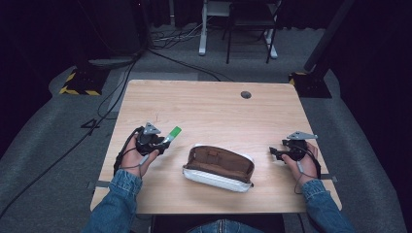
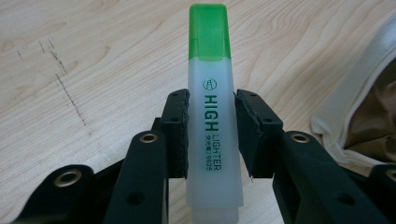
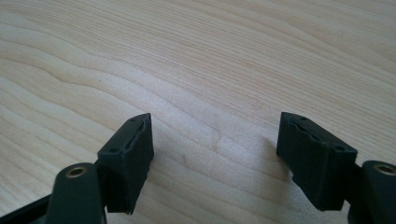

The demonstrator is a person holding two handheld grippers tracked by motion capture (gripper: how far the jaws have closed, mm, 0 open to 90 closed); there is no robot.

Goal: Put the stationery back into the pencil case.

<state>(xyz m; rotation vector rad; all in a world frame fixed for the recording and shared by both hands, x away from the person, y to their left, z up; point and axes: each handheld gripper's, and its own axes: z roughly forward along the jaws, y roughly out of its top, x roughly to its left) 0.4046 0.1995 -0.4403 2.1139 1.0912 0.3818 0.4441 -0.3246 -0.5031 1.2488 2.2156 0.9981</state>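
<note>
Green-capped translucent plastic highlighter [image 2: 209, 116] clamped between left gripper [image 2: 211, 135] pads, cap jutting beyond them; open brown-lined white pouch [image 1: 218, 168] beside. Right gripper [image 3: 215, 158] spread apart over wooden table [image 3: 210, 60].

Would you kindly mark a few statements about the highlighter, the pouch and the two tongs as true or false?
1. The left tongs are shut on the highlighter. True.
2. The highlighter's cap is orange. False: it is green.
3. The pouch lies open on the table between the two hands. True.
4. The right tongs hold a pen. False: they are open, with bare wood between the jaws.
5. The highlighter is inside the pouch. False: it is in the left tongs, to the left of the pouch in the high view.
</note>
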